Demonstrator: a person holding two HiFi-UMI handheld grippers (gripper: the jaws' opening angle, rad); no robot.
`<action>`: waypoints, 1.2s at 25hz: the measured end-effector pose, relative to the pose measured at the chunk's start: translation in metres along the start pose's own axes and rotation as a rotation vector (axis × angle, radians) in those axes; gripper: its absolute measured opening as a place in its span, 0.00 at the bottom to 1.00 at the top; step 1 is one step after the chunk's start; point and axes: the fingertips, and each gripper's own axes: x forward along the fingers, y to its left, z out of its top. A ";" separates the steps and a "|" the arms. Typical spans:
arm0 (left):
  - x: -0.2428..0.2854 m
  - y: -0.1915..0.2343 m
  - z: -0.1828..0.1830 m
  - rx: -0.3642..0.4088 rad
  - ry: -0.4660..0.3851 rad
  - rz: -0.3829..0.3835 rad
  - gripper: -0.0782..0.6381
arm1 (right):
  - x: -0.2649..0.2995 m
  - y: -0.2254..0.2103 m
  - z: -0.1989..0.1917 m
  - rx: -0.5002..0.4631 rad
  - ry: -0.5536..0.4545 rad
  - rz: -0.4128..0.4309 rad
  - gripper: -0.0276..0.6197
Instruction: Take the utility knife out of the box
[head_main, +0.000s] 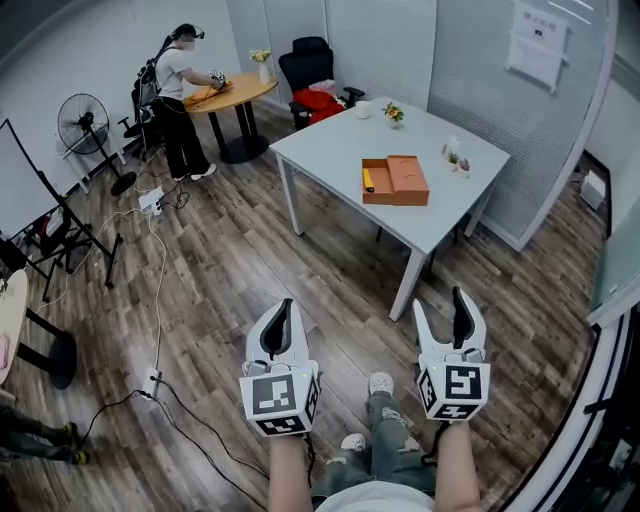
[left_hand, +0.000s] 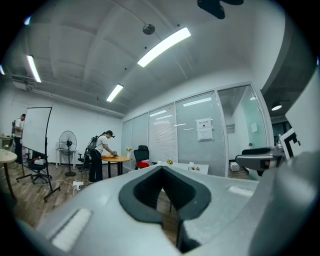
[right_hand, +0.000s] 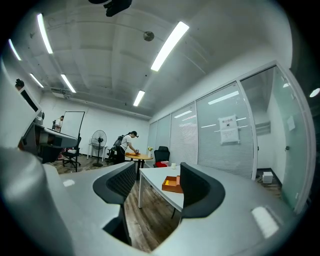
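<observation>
An open orange box (head_main: 397, 181) lies on the white table (head_main: 330, 150) well ahead of me. A yellow utility knife (head_main: 368, 180) rests in its left compartment. Both grippers hang over the wooden floor, short of the table and apart from the box. My left gripper (head_main: 284, 318) has its jaws together with nothing between them; in its own view the left gripper (left_hand: 162, 192) points at the table's near edge. My right gripper (head_main: 440, 308) stands open and empty. The box (right_hand: 172, 184) shows between the spread jaws of the right gripper (right_hand: 157, 182).
A cup (head_main: 363, 109) and small plants (head_main: 393, 114) stand on the table's far side. A person (head_main: 180, 90) works at a round table at the back left, near a fan (head_main: 86, 116) and a black chair (head_main: 312, 63). Cables (head_main: 160, 300) trail across the floor. Glass partitions run along the right.
</observation>
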 end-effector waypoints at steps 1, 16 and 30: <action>0.005 0.001 0.000 0.000 0.001 0.005 0.11 | 0.006 -0.001 0.000 -0.001 -0.003 0.002 0.52; 0.143 0.010 0.019 0.006 -0.001 0.071 0.11 | 0.159 -0.050 0.015 0.023 -0.033 0.078 0.50; 0.264 0.001 0.024 0.013 0.008 0.127 0.11 | 0.286 -0.100 0.007 0.051 -0.027 0.151 0.49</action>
